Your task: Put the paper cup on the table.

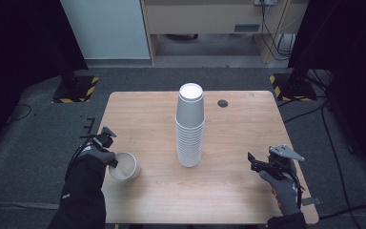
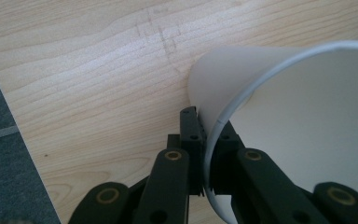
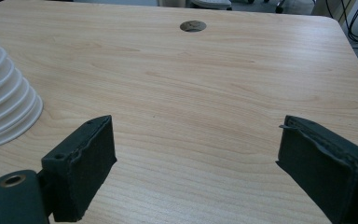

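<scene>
A single white paper cup (image 1: 124,166) lies tilted near the table's left front, mouth toward the person. My left gripper (image 1: 110,160) is shut on its rim; in the left gripper view the rim (image 2: 214,140) runs between the two black jaws, one inside the cup (image 2: 303,112) and one outside. A tall stack of upside-down white cups (image 1: 190,126) stands at the table's middle, and its lower rims (image 3: 4,100) show at the left of the right gripper view. My right gripper (image 1: 255,162) hovers over the right front of the table, jaws wide open with nothing between them (image 3: 193,163).
The wooden table (image 1: 248,119) has a round cable hole (image 1: 223,103) at its back right, also seen in the right gripper view (image 3: 193,25). Grey carpet (image 2: 4,154) lies just past the table's left edge. Cabinets and cables stand beyond the far edge.
</scene>
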